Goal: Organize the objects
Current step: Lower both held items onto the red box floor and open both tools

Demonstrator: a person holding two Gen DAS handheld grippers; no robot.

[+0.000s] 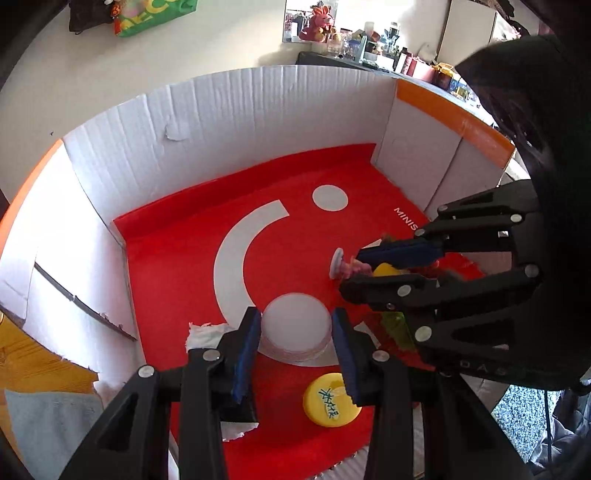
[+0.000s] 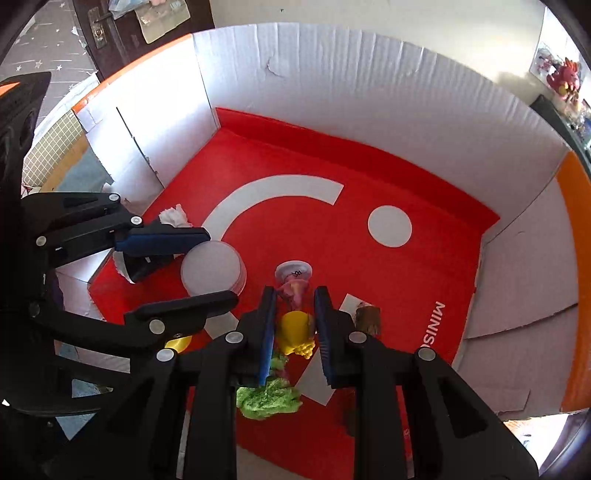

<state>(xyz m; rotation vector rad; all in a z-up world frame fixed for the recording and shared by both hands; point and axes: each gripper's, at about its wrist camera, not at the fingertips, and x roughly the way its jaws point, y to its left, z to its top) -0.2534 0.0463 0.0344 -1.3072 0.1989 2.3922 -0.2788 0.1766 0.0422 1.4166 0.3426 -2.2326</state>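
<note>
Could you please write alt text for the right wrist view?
The right gripper holds a toy figure over a red-floored cardboard box. To its left, the left gripper closes around a white round container.

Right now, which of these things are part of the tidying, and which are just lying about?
Part of the job: round white tub, in the left gripper; toy figure, in the right gripper; yellow lid; green fluffy lump; cardboard box.
Just lying about: red plush toy and green bag, beyond the box.
</note>
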